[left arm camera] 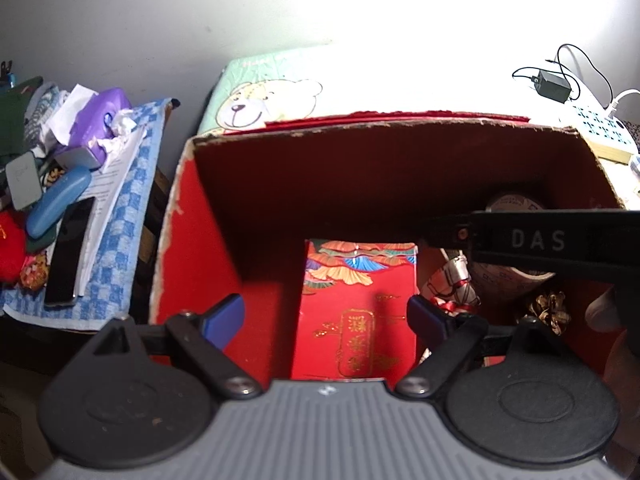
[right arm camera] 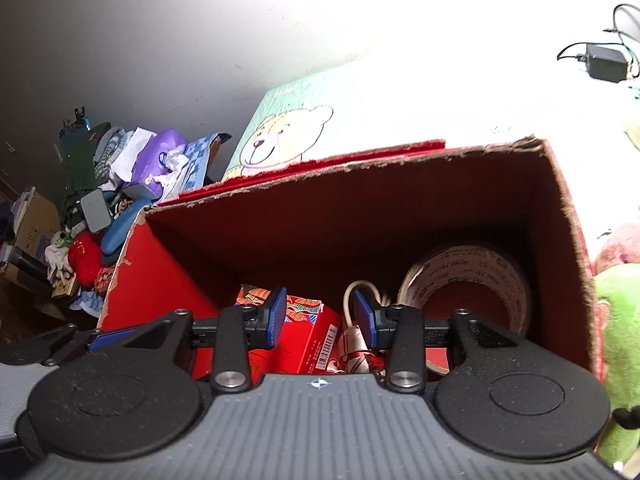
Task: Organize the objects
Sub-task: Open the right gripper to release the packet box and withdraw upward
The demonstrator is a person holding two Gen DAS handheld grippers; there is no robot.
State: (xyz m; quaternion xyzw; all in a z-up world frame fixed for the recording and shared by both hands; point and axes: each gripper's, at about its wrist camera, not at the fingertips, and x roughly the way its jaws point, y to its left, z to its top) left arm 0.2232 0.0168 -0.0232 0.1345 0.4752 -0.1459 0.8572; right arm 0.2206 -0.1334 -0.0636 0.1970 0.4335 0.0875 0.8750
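Grippers over the red cardboard box [left arm camera: 176,248], both aimed down into it, presumably because that is where things get stowed. Left gripper [left arm camera: 324,316] hangs with jaws wide apart above the small red patterned carton [left arm camera: 356,304], empty. Right gripper [right arm camera: 320,316] has jaws partly apart, gripping nothing, over a white cord [right arm camera: 360,292], though shadow hides detail. Tape roll [right arm camera: 468,280] lies at three o'clock; table clutter [left arm camera: 68,200] waits at nine.
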